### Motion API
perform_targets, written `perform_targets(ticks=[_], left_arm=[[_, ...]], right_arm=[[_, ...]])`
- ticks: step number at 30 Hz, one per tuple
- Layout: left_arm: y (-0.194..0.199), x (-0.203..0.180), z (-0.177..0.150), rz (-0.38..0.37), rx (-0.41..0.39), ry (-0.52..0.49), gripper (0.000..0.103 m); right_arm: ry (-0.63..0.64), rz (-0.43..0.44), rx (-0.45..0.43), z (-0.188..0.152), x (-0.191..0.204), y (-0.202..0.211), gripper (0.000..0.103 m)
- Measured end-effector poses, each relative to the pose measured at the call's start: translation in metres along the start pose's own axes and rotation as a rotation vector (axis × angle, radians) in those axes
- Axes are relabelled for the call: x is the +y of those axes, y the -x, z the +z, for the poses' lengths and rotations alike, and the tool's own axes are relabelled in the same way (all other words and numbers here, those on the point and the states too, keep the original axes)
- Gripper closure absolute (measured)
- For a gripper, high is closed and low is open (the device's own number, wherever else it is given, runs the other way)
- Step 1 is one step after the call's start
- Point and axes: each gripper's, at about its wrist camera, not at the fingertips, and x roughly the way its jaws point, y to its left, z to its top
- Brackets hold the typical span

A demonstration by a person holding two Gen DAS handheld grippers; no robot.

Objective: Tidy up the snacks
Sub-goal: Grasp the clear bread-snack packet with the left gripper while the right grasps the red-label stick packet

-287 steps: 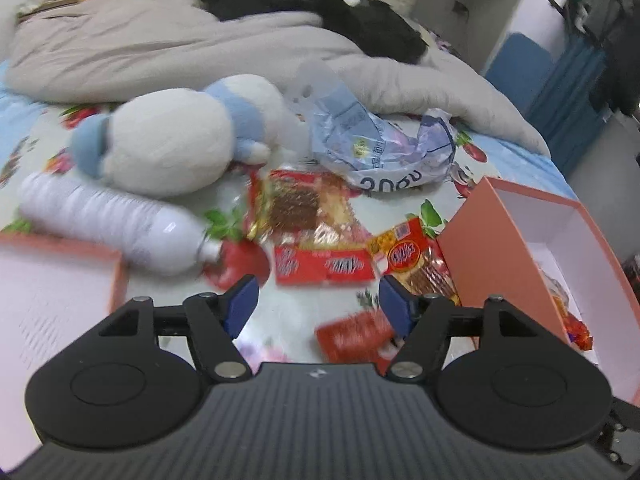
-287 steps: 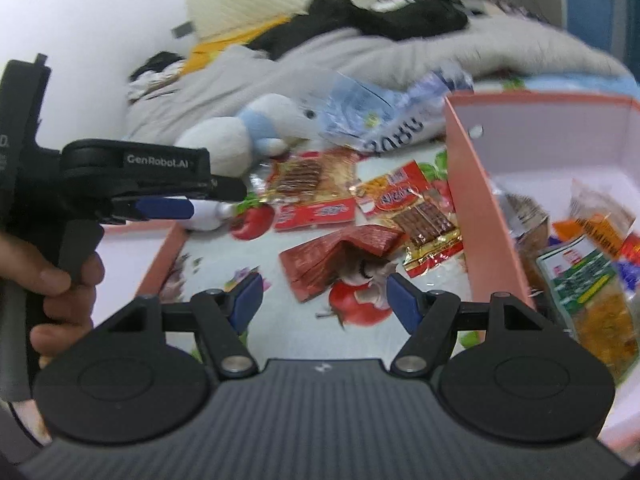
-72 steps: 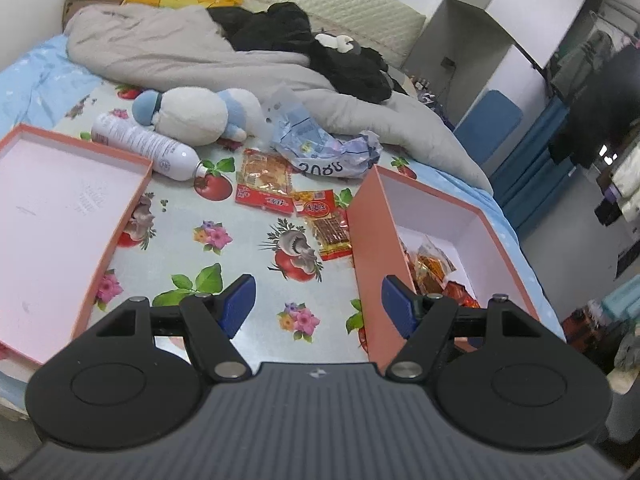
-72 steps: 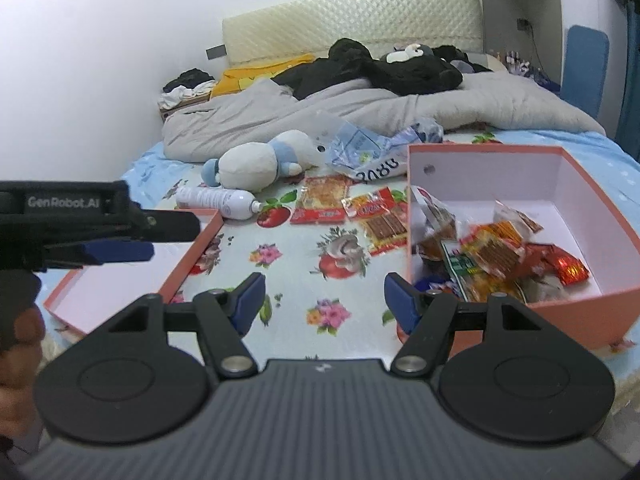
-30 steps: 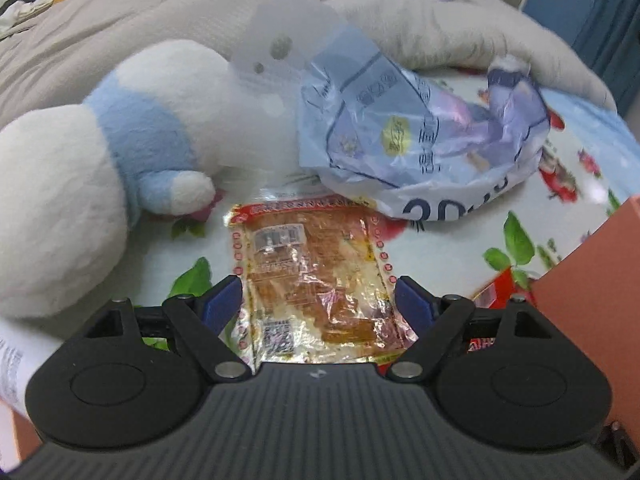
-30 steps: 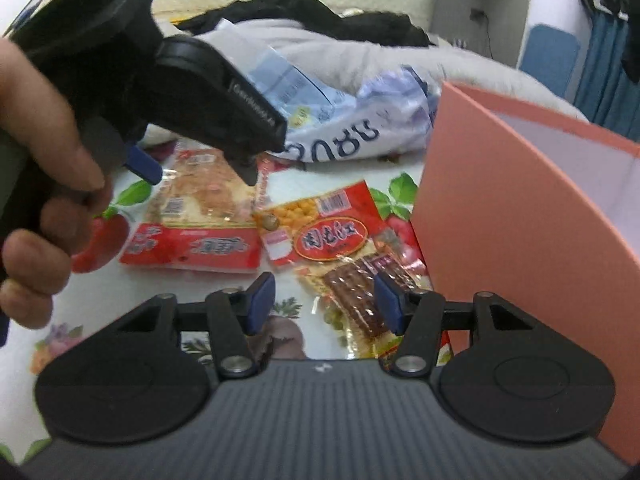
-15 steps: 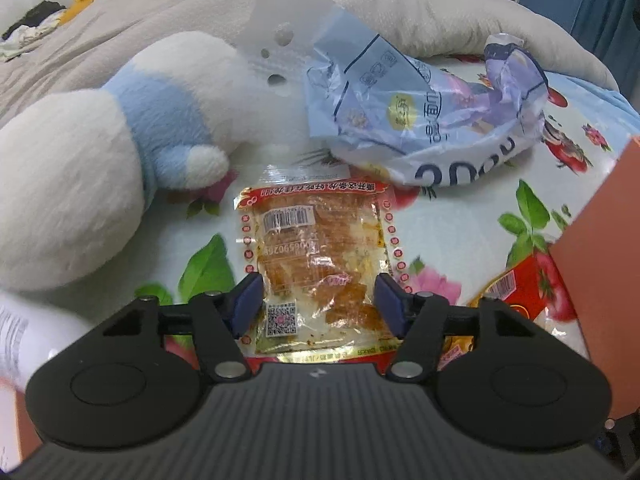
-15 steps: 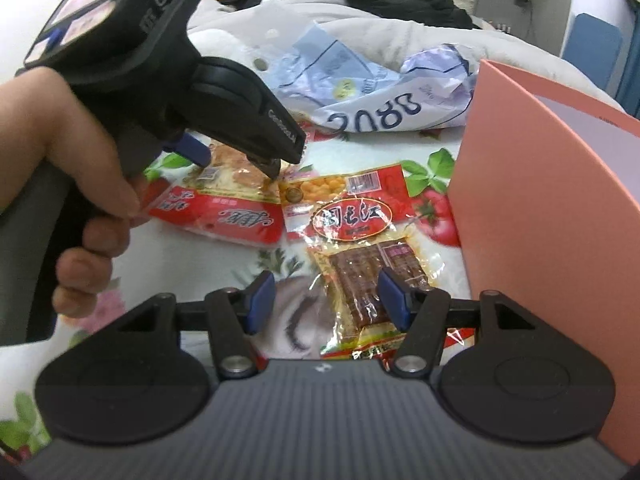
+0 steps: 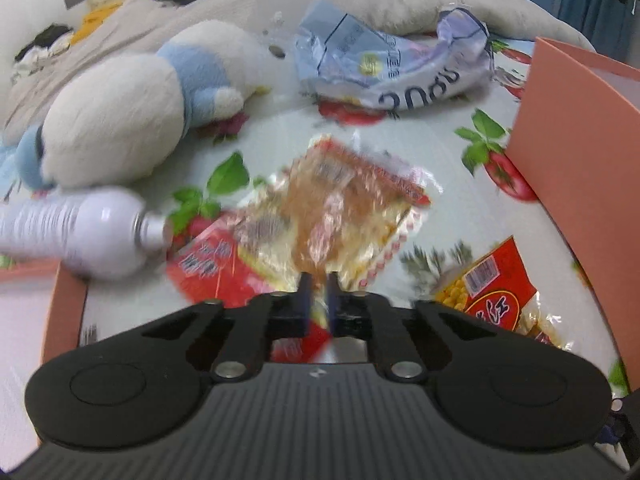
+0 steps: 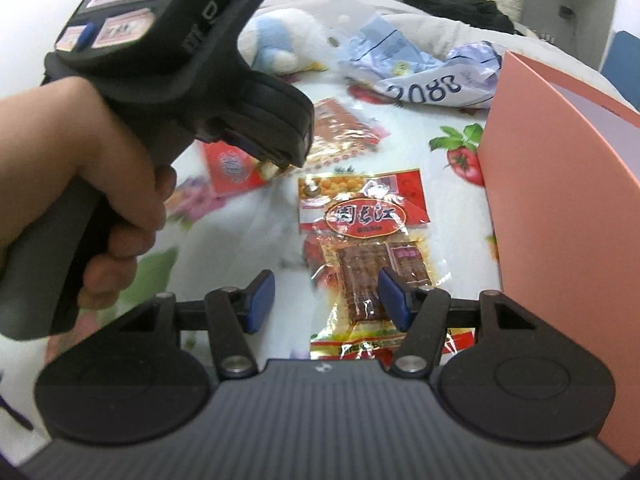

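Observation:
My left gripper [image 9: 317, 286] is shut on the near edge of a clear orange snack packet [image 9: 344, 208] and holds it tilted up off the flowered bed cover; the packet also shows in the right wrist view [image 10: 340, 132]. A red packet [image 9: 212, 268] lies under it. My right gripper [image 10: 326, 298] is open over a red-and-yellow snack packet [image 10: 360, 216] with brown strips, its fingers on either side of the packet's near end. The salmon box [image 10: 560, 200] stands just right of it. The left gripper's body [image 10: 192, 80] fills the left of the right wrist view.
A white and blue plush toy [image 9: 132, 108], a white bottle [image 9: 76, 228] and a crumpled pale blue bag [image 9: 392, 68] lie behind the snacks. A salmon lid [image 9: 60, 300] is at the left. A grey duvet [image 9: 400, 8] runs across the back.
My left gripper has shut on the orange packet and lifted it, twisting it to the right. My right gripper has moved closer over the red-and-yellow packet and stays open.

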Motion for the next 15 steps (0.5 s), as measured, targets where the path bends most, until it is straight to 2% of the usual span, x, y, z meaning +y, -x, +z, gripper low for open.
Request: perform_targets(ticks=[4,8,15], left_arm=[[0.018,0.002,-0.021,-0.009,0.006,0.018,0.102],[0.028,0.007,-0.027,-0.053,0.039,0.022,0.101],[0.036,0.014,-0.016,-0.129,0.087,-0.034,0.100]], right_arm=[[0.017,0.022,0.012,-0.015,0.001,0.019,0.043],[0.028,0.047,0.024,-0.026,0.003,0.036,0.043],[-0.092,0.139,0.025,-0.035,-0.007,0.063,0.045]])
